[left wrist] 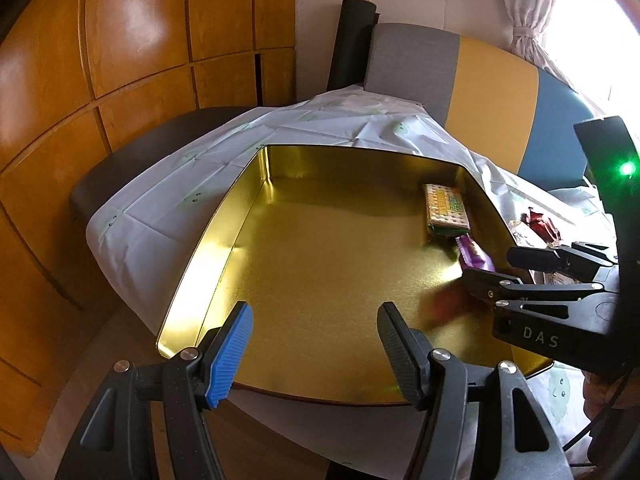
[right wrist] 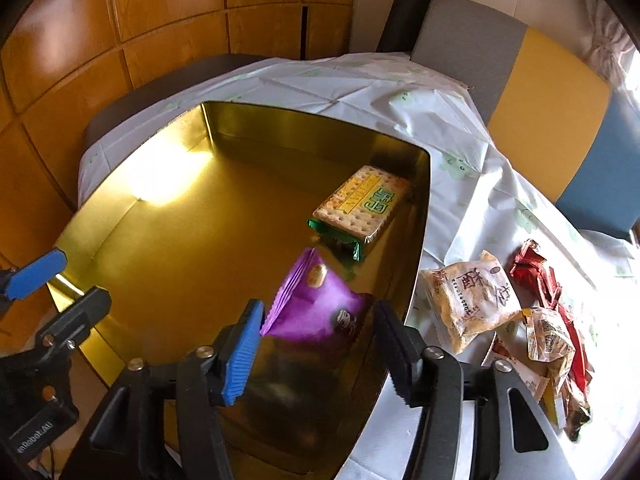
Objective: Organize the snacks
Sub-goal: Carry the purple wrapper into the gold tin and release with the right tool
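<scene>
A wide gold tin tray [left wrist: 224,240] [right wrist: 120,220] sits on the white tablecloth. A cracker pack [left wrist: 446,210] [right wrist: 360,208] lies in its far right corner. A purple snack packet [right wrist: 316,308] [left wrist: 474,256] is just ahead of my right gripper [right wrist: 316,348], inside the tray; the jaws stand wide apart and I cannot tell whether they touch it. My left gripper [left wrist: 314,350] is open and empty over the tray's near edge. Loose snacks lie right of the tray: a beige pastry packet [right wrist: 468,300], a red packet [right wrist: 536,276], and smaller wrapped ones [right wrist: 548,336].
The tablecloth [right wrist: 460,160] covers a small table. A grey, yellow and blue sofa [right wrist: 540,96] stands behind it, with a black roll [right wrist: 408,8] leaning at its left. Wooden cabinet doors [left wrist: 140,40] fill the left and back.
</scene>
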`<state>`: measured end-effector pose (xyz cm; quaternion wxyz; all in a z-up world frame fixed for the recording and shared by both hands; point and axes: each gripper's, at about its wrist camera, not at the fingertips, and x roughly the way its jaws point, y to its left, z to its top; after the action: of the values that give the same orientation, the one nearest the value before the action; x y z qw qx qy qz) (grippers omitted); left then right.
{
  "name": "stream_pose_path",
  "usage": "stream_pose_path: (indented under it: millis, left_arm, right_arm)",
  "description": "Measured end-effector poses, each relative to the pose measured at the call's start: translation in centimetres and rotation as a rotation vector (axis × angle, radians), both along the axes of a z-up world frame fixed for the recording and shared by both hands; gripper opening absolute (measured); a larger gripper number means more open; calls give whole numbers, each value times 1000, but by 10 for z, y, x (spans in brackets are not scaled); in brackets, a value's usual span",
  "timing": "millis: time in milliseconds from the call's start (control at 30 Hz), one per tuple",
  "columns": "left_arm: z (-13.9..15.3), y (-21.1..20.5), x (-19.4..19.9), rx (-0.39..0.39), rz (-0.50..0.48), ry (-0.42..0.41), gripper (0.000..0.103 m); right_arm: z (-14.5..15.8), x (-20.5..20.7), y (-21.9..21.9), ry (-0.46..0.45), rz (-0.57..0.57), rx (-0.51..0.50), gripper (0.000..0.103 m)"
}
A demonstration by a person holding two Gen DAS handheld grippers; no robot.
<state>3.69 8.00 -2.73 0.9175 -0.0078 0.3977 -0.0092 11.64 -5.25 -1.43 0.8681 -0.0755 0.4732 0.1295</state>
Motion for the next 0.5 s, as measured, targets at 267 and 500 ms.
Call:
stream_pose_path:
  millis: [267,500]
  left_arm:
    - [3,-3,-3,4,-14,-8,66]
    - [3,-8,-5,10,-31,-8,66]
  right_arm:
    - [13,-11,-7,-48,-29,14,73]
    - [18,-19,-24,-64,-69,30,73]
